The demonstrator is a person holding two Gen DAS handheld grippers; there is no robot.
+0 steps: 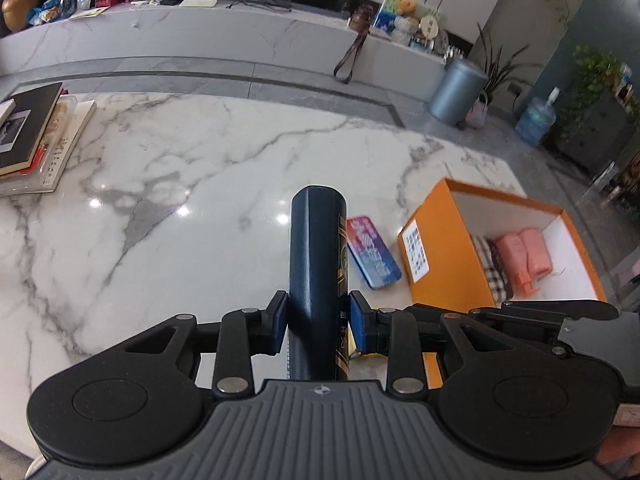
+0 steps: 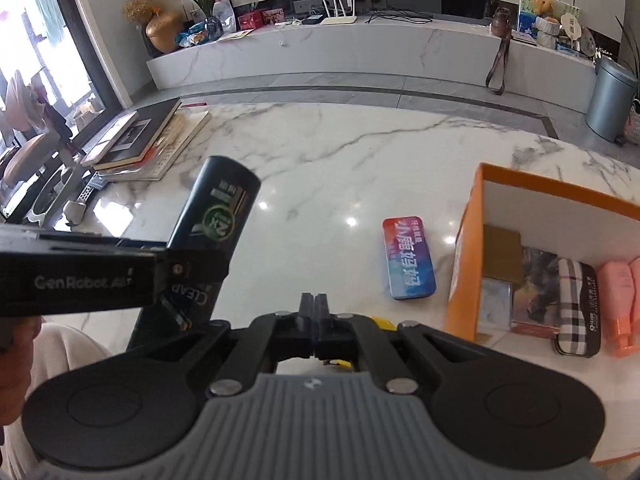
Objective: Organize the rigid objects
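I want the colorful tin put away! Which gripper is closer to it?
Right, I think. The right gripper, shut and empty, sits just before the colorful tin, slightly to its left. The left gripper holds the dark bottle farther left.

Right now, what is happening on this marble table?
A person is tidying items into an orange box. The left gripper has its fingers shut on a dark bottle and holds it above the table. The right gripper is shut and holds nothing. A colourful tin lies on the table beside the box. Inside the box there are already a plaid case, pink bottles and some flat items.
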